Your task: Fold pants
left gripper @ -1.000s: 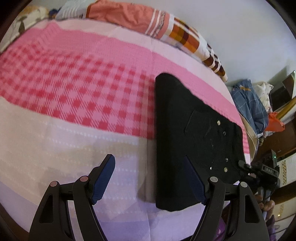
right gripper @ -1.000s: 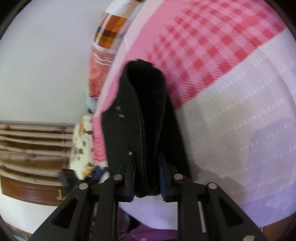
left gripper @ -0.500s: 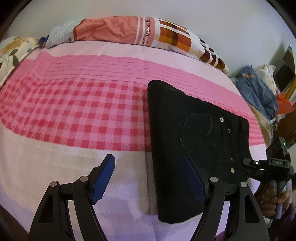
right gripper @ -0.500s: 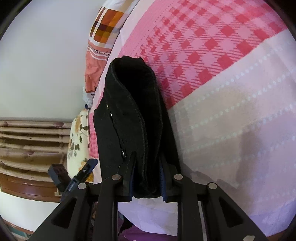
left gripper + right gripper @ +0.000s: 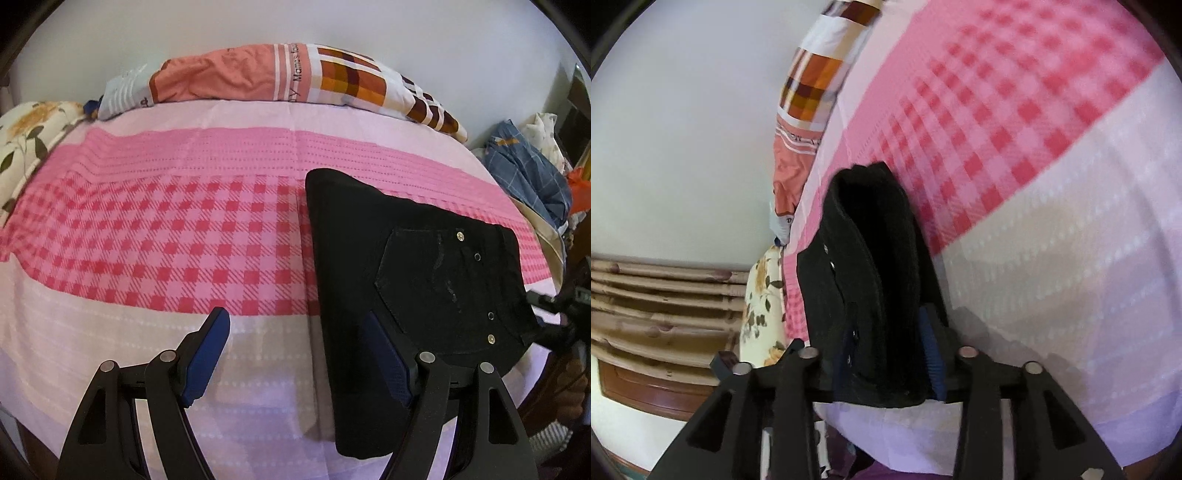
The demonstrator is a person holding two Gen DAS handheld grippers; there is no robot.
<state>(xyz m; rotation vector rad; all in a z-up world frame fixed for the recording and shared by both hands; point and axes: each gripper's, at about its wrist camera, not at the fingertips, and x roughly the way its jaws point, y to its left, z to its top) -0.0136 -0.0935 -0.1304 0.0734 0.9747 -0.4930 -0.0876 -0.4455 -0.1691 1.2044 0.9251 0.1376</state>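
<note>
The black pants lie folded into a thick rectangle on the right side of the pink checked bed sheet, back pocket and rivets facing up. My left gripper hovers open above the sheet; its right finger is over the pants' near left edge and holds nothing. My right gripper has the folded edge of the pants between its jaws. They are opening, and the blue pads have drawn apart from the cloth. From the left wrist view that gripper shows at the pants' right edge.
A striped and orange-checked pillow lies along the wall at the head of the bed. A floral cushion sits at the far left. Blue checked clothes are piled beyond the right bed edge. Wooden furniture stands left in the right wrist view.
My right gripper's jaws have spread wider around the pants' folded edge. The left gripper has rolled and shifted a little, so the bed appears more level; its jaws stay the same.
</note>
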